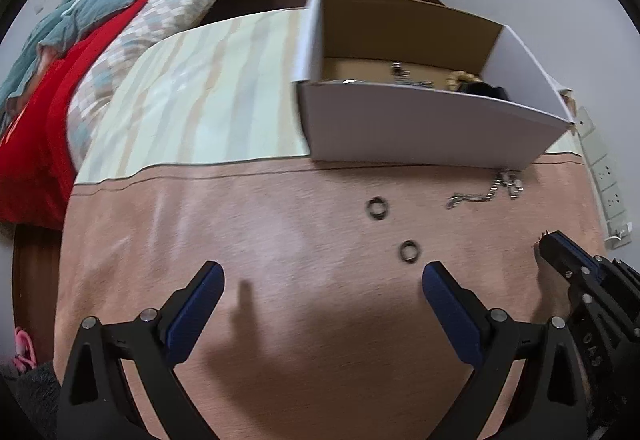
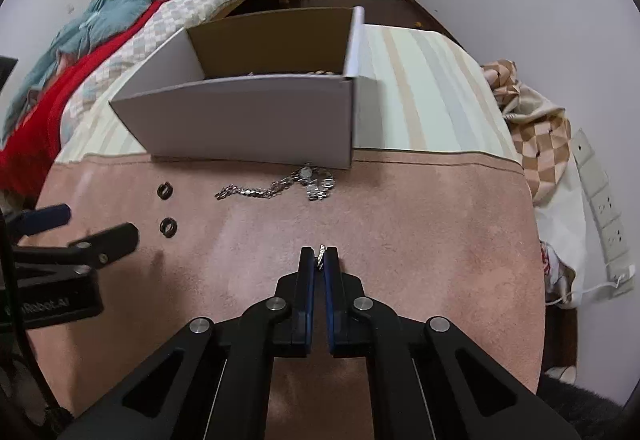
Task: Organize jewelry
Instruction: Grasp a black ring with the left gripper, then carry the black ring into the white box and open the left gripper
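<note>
A white cardboard box (image 1: 420,128) (image 2: 248,116) stands at the back of the pink table and holds several jewelry pieces (image 1: 404,74). Two dark rings (image 1: 377,208) (image 1: 410,251) lie on the table, also in the right wrist view (image 2: 165,190) (image 2: 168,227). A silver chain with a watch (image 2: 288,184) (image 1: 486,192) lies in front of the box. My left gripper (image 1: 323,276) is open and empty above the table, just short of the near ring. My right gripper (image 2: 320,256) is shut on a small silver piece (image 2: 321,255) above the table.
A striped cloth (image 1: 200,96) covers the table's back part. A bed with red and teal bedding (image 1: 80,40) lies to the left. A checkered bag (image 2: 536,144) and a power strip (image 2: 600,200) sit to the right.
</note>
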`<state>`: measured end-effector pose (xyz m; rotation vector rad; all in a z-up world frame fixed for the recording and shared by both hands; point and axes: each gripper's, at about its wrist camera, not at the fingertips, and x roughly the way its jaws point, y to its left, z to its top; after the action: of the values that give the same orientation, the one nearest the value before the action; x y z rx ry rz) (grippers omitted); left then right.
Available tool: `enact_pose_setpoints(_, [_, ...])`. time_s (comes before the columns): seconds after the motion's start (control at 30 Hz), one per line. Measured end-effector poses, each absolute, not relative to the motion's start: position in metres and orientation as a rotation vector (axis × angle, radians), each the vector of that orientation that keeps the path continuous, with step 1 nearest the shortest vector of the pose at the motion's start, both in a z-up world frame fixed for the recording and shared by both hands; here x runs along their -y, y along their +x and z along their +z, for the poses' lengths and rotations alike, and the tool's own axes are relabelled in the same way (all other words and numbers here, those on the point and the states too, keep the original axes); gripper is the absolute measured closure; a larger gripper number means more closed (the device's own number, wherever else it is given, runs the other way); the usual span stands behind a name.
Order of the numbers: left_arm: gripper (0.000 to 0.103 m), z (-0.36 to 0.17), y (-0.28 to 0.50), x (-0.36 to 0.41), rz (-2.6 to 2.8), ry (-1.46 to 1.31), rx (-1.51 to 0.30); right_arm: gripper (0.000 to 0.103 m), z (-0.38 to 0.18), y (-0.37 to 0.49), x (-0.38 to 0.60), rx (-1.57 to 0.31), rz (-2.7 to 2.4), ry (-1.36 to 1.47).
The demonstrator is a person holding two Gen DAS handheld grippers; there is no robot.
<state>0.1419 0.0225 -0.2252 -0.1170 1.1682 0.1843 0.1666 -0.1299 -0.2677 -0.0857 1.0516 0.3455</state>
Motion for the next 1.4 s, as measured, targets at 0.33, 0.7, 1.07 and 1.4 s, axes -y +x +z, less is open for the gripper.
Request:
enact_pose_setpoints(0.33, [0.059, -0.236, 0.156, 0.010, 0.099, -0.081, -1.166, 0.100, -0.252, 0.173, 0.165, -1.038, 0.288, 0.010])
enact_pose_setpoints(0.7, [0.093, -0.228, 0.154, 0.004, 0.094, -0.110, -1.148, 0.100, -0.238, 0.173, 0.166, -1.008, 0.282, 0.044])
enact_pose_setpoints(1.07, [0.093, -0.184, 0.149, -0.007, 0.039, -0.173, -1.082, 0.100, -0.203, 0.173, 0.164, -0.959, 0.320, 0.107])
enact_pose_setpoints(1.4, [0.093, -0.135, 0.233, -0.045, -0.016, -0.231, -1.050, 0.100, -0.165, 0.243, 0.129, -0.960, 0.475, 0.160])
